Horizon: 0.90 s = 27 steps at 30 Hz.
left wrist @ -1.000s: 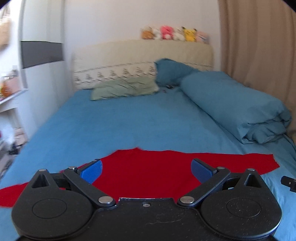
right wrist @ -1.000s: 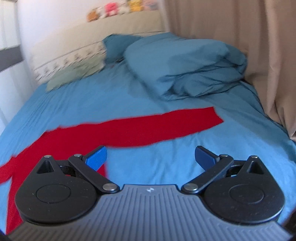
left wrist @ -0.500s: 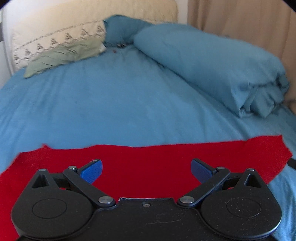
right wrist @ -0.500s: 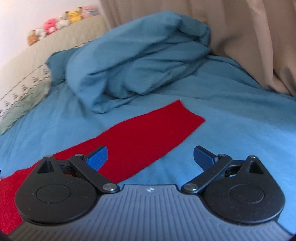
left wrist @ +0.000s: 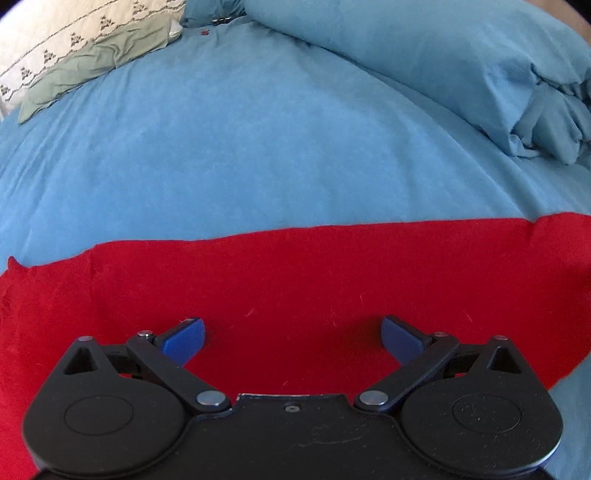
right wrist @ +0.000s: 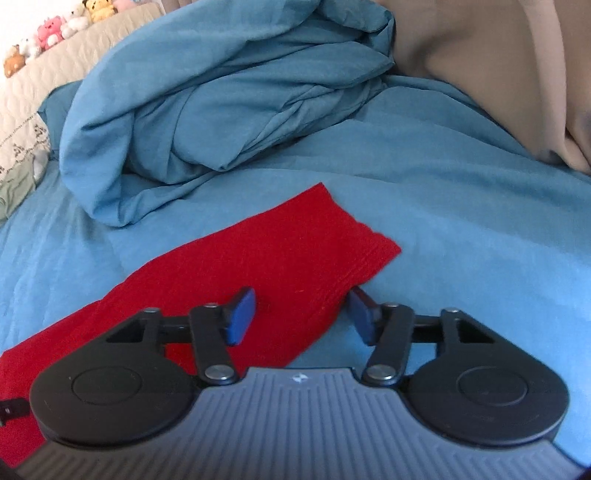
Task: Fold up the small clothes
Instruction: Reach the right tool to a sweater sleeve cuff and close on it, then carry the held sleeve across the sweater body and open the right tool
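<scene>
L grip (left wrist: 291, 338) is low over the red top (left wrist: 314, 273), fingers (left wrist: 184, 338) spread wide, nothing between them, cloth right underneath; can't tell if the tips touch it. R grip (right wrist: 302, 315) is about halfway closed but not clamped: its jaws straddle the cuff edge of the sleeve (right wrist: 291, 243), left pad over red fabric, right pad over bare sheet (right wrist: 461, 236), so no grasp yet as far as I can see. Top lies flat on the bed, body spread across the L cam view, sleeve running out diagonally in the R cam w/ its ribbed cuff end pointing away from me. My read: this is the pickup for the 1st fold, sleeve inward, nothing folded so far. Next move needs R to drop a bit and close on the cuff edge only, not the sheet below (same softness, easy to pinch both), then lift & carry it across toward the body; L prob needs to pin or grab the body edge so the whole thing doesn't drag. Edges: far hem of the body is a clean straight line in L cam w/ open sheet beyond it, lots of room fwd. On the R side the bunched duvet (right wrist: 221, 99) sits near the sleeve's far side, not touching; curtain (right wrist: 498, 66) further off to the right. Pillow (left wrist: 96, 59) and plushies (right wrist: 48, 31) are way back, no issue. Best swing path is inward/left, away from the duvet.
</scene>
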### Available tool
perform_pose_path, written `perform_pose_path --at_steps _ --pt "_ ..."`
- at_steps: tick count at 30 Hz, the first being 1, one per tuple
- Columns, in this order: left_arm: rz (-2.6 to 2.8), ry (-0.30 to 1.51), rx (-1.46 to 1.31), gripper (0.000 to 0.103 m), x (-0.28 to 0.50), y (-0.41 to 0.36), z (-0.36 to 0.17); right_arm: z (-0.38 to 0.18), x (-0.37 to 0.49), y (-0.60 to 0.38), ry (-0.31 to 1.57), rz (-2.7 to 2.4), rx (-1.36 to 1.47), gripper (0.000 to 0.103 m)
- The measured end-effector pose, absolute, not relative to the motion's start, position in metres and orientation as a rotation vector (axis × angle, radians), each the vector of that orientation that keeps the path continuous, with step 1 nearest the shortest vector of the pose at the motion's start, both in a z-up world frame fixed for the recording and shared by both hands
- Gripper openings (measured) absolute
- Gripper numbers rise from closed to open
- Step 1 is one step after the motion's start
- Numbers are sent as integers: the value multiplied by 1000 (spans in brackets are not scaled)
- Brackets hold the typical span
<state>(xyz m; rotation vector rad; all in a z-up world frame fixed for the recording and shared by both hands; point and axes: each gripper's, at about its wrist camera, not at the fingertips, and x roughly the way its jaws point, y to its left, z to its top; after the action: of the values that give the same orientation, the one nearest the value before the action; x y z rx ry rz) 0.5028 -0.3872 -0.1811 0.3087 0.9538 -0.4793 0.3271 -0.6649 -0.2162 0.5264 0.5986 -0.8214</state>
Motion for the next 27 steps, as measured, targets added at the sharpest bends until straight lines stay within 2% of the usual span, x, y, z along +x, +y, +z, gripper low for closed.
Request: perform_pose_path --at_steps 1,2,3,7,10,18,22,27 --pt "-474 959 297 103 505 -387 -182 -215 330 -666 606 -821 524 46" --pt "-469 966 288 103 508 -388 -183 -212 331 -667 614 -819 519 32" --pt "-467 975 284 103 510 -388 -183 -209 333 -666 620 -819 510 24" --pt "-483 1014 276 102 517 -381 -169 -179 340 -654 594 -797 463 22" --pt "-488 953 227 102 520 -351 -139 -139 350 -630 546 -721 417 22" --pt "-385 852 191 102 533 -205 -62 -36 424 -485 447 -284 324 22" --pt "-253 832 227 103 530 -117 -53 -36 466 -389 475 -32 311 21" --pt "-123 883 167 103 516 -23 -73 -101 498 -266 584 194 258 21"
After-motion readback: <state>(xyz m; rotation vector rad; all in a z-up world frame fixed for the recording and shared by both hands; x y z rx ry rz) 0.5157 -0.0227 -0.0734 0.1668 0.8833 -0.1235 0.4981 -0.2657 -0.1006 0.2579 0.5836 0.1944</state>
